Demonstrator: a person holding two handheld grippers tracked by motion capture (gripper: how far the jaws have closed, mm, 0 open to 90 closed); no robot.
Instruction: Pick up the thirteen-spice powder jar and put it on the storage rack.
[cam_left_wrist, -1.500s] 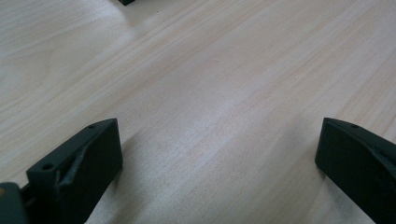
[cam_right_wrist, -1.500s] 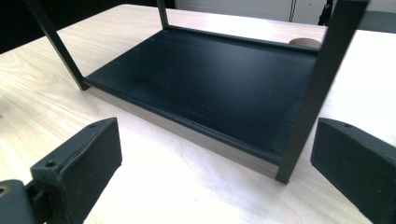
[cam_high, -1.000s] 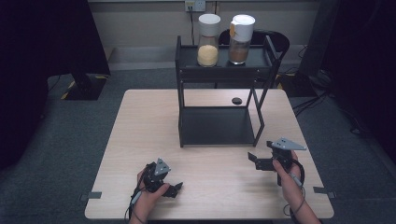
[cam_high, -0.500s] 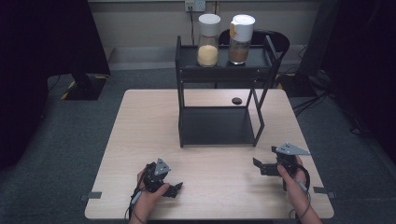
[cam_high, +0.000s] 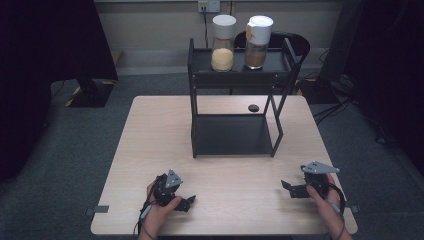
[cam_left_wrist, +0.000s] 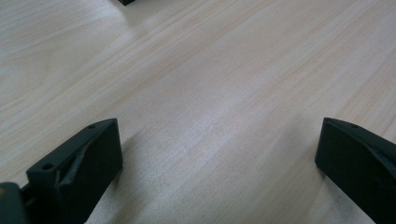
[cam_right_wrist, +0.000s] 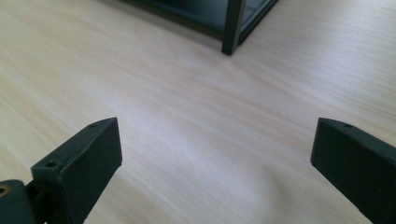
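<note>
Pale wooden counter (cam_high: 150, 150), bare along its near edge: both sets of jaws stand spread and empty, left gripper (cam_high: 186, 202) near the front-left corner, right gripper (cam_high: 287, 186) front-right, seemingly parked. Nearest, mid-counter, stands the black rack (cam_high: 232, 135), jars (cam_high: 223, 44) on top.

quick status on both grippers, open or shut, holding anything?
Left gripper: open, jaws wide apart over bare table, holding nothing.
Right gripper: open, jaws wide apart, holding nothing.
</note>
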